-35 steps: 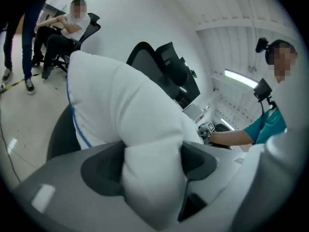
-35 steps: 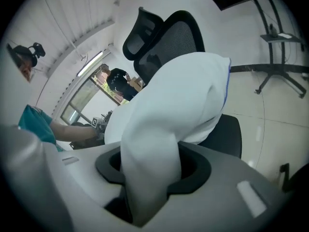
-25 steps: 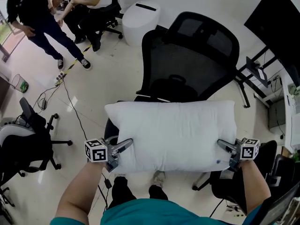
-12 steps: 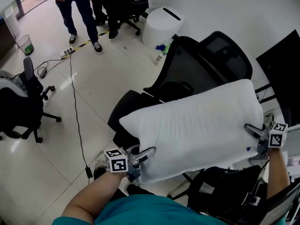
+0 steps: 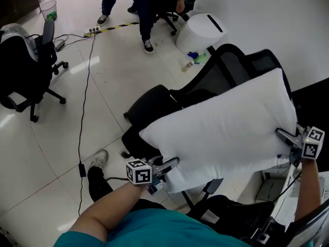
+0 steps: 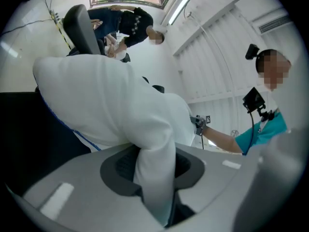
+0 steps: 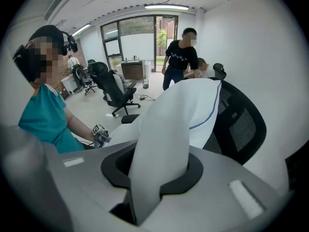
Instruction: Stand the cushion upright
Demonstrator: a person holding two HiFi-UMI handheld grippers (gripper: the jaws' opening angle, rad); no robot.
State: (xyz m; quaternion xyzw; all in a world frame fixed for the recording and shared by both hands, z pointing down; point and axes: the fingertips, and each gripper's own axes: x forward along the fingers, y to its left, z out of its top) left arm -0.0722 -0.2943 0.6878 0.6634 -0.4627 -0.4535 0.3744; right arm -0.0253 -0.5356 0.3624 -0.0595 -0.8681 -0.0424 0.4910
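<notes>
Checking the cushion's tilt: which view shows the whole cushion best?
The head view: the whole cushion shows, slanting above the black chair. The left gripper view shows mostly the corner pinched in the left tongs; the right gripper view, the one in the right tongs.

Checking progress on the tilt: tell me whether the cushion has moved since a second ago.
Yes. The white cushion has tilted: its right end has risen across the black office chair's backrest, which it lay below before.
</notes>
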